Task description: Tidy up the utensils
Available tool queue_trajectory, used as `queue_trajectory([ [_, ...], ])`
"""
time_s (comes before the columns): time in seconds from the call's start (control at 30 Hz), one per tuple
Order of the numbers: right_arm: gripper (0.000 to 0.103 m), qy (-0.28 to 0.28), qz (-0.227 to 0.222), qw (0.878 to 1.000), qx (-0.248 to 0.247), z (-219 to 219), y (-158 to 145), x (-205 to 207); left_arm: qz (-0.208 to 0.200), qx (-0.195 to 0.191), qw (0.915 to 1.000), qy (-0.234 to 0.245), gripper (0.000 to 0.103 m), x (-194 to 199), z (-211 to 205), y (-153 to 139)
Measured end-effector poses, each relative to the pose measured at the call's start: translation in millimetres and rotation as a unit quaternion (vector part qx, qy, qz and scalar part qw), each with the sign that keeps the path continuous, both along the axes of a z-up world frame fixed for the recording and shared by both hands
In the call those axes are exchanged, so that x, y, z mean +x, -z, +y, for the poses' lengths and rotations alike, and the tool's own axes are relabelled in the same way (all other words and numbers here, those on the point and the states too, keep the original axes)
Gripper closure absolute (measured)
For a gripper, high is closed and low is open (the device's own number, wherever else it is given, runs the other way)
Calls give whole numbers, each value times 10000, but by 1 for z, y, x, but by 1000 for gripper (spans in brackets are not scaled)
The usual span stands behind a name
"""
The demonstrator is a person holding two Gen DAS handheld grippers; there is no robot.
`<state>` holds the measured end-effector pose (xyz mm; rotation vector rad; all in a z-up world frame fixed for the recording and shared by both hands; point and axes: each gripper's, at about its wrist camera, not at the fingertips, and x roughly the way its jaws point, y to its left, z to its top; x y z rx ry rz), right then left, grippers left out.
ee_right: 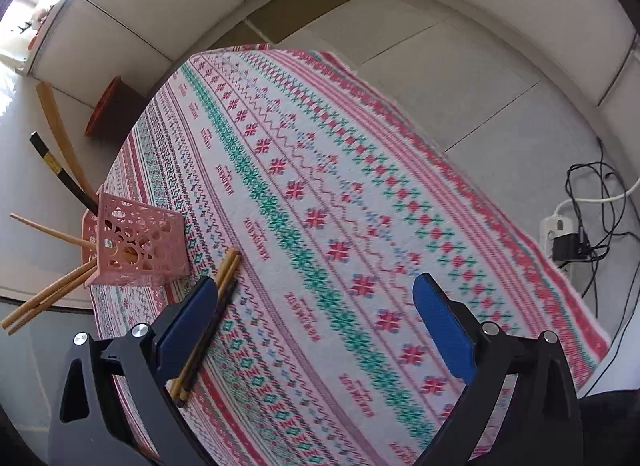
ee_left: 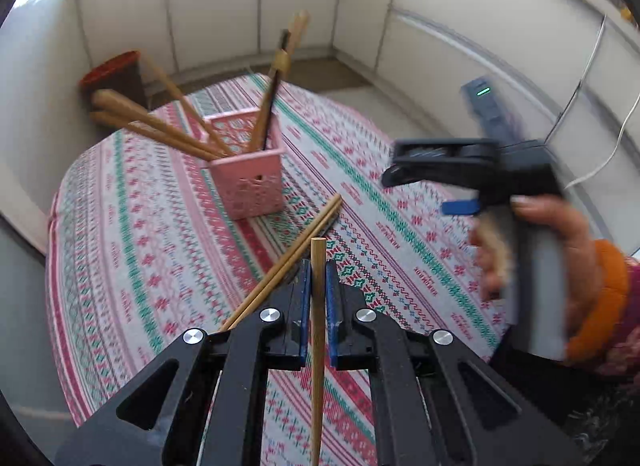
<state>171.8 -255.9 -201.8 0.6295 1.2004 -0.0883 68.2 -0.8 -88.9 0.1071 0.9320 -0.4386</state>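
Note:
My left gripper [ee_left: 318, 266] is shut on a single wooden chopstick [ee_left: 318, 346], held above the table with its tip sticking out past the blue pads. A pink perforated holder [ee_left: 248, 181] stands further back with several wooden chopsticks and a dark one leaning in it. Two more chopsticks [ee_left: 300, 246] lie on the cloth in front of the holder. In the right wrist view my right gripper [ee_right: 316, 286] is open over the cloth. That pair of chopsticks [ee_right: 216, 306] lies just inside its left finger, close to the holder [ee_right: 136, 242]. A hand carries the right gripper [ee_left: 424, 191].
A red, green and white patterned cloth [ee_right: 360, 185] covers the round table. A red-topped stool [ee_left: 112, 69] stands beyond the table's far edge. A power strip with cables [ee_right: 560, 234] lies on the floor to the right. White cabinet walls ring the space.

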Motion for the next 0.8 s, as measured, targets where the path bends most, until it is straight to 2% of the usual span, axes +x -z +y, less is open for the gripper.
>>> queue_trajectory([
  [0.03,19,-18,161,9999,0,9,5,7,-81,-88,9999,-61,97,-6,8,-4],
  [0.1,35,-70,417,9991,-47,23,12,15,-232,-274,9992,-163,97,-13,21,-14],
  [0.17,41,-57,606,9981,-108,34,17,20,-347,-432,9982,-223,97,-15,29,-22],
  [0.37,44,-12,805,9963,-294,58,21,23,-494,-910,9942,-293,97,-13,49,-38],
  [0.53,44,81,957,9936,-592,73,22,31,-514,-1078,9922,-348,97,-14,62,-39],
  [0.8,44,-26,1063,9853,-1335,116,29,39,-629,-1248,9890,-487,97,-17,75,-49],
])
